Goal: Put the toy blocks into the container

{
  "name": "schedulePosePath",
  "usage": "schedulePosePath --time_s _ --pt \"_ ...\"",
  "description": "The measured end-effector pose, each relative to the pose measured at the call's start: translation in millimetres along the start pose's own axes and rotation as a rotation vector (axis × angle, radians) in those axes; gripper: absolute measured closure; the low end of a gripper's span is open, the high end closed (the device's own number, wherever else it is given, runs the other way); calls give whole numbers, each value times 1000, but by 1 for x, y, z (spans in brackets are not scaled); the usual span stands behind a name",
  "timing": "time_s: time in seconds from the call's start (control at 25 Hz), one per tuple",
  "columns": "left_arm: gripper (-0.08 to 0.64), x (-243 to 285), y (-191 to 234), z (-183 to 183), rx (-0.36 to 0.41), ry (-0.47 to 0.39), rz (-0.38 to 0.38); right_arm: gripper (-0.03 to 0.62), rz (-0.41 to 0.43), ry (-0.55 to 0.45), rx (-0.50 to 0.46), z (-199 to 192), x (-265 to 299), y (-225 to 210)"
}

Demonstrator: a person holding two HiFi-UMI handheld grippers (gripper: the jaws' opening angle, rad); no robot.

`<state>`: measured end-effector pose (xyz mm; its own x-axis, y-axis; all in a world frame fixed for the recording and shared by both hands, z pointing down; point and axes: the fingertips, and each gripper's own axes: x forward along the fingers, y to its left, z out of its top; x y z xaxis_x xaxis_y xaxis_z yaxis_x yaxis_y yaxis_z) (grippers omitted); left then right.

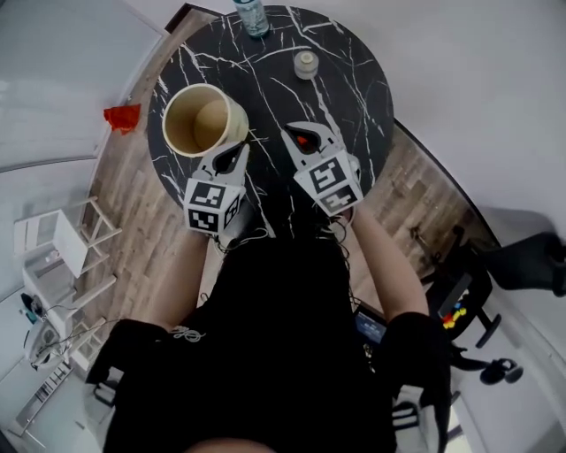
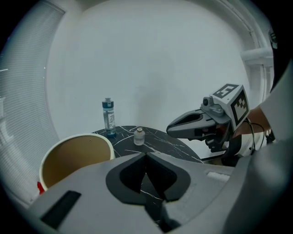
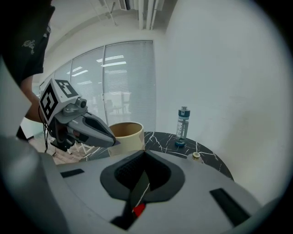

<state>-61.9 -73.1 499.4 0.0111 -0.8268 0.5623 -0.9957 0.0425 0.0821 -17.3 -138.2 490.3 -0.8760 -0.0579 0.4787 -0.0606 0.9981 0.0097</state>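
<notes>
The container point(image 1: 202, 119) stands upright on the left part of the round black marble table point(image 1: 354, 97). Its long axis is vertical and its open mouth points up.

The left gripper point(image 1: 241, 148) is clenched, its jaws together with nothing between them. Its tip is just beside the container's rim, on the side nearer to the table's middle, and it points away from the person.

The right gripper point(image 1: 288, 132) is also closed and hangs over the middle of the table. A small red piece point(image 3: 137, 210) shows in the gap behind its closed tips. I cannot tell if this piece is gripped or lies below, and it is too small to give its long axis.

At the far edge of the table stands a bottle point(image 1: 252, 16). A small jar point(image 1: 306, 64) stands nearer, well apart from the container. On the floor point(image 1: 133, 221) left of the table lies a red object point(image 1: 122, 117).
</notes>
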Motion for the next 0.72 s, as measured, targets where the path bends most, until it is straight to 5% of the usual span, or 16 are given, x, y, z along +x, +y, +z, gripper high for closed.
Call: schedulePosePath --time_s 0.72 --pt "560 61 -49 -71 -165 159 32 595 187 253 -158 -105 1 -15"
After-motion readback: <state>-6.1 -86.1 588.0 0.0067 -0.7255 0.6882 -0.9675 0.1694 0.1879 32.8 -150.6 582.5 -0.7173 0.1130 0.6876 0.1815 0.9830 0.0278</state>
